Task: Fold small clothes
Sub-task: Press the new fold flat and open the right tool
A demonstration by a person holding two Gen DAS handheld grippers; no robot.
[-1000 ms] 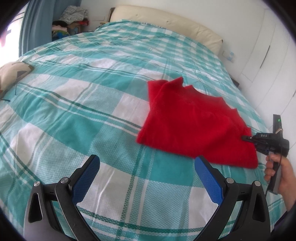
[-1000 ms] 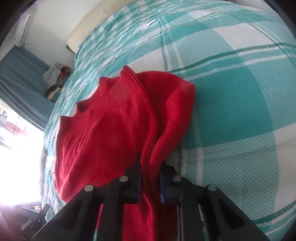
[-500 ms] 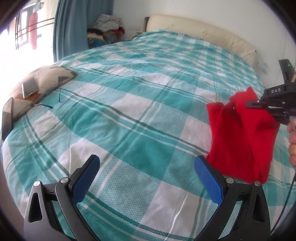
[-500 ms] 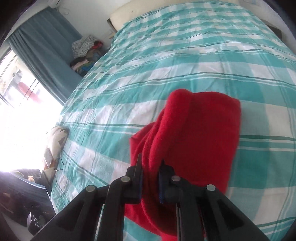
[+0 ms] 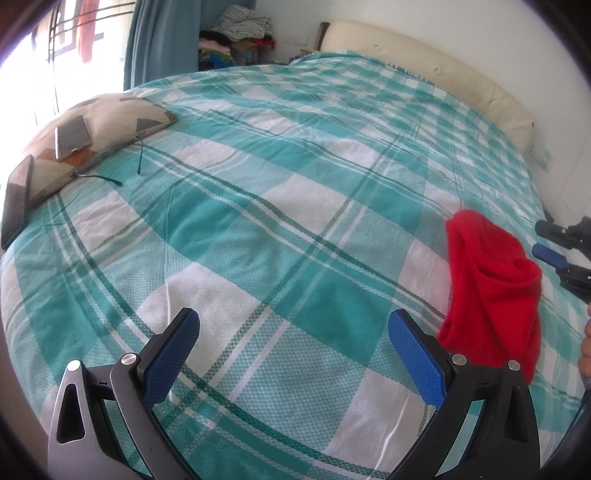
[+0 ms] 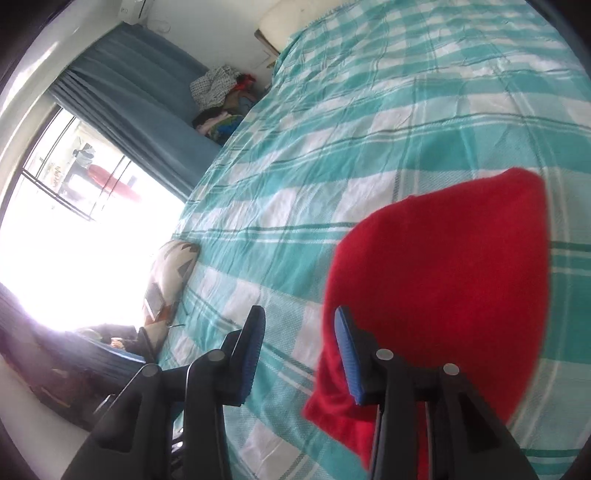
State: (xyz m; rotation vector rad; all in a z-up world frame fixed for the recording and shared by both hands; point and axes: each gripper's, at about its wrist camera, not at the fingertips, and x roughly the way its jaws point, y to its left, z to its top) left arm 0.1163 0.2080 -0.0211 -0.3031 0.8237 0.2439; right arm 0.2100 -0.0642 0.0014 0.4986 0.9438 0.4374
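A small red knitted garment [image 5: 491,284] lies folded over on the teal checked bedspread [image 5: 280,229], at the right of the left wrist view. It fills the right half of the right wrist view [image 6: 439,288]. My right gripper [image 6: 299,328] is open and empty, its jaws just left of the garment; it also shows at the far right of the left wrist view [image 5: 546,240]. My left gripper [image 5: 293,339] is open and empty above bare bedspread, to the left of the garment.
A patterned cushion [image 5: 107,125] with a phone [image 5: 72,134] on it lies at the bed's left edge, and a tablet [image 5: 16,201] lies beside it. A cream headboard [image 5: 436,74] stands at the far end. Piled clothes [image 5: 240,33] sit by the blue curtain.
My right gripper has let go of the red garment and opened; the garment now lies folded over on the bed. The left gripper has swung left, so the garment sits further right in its view.
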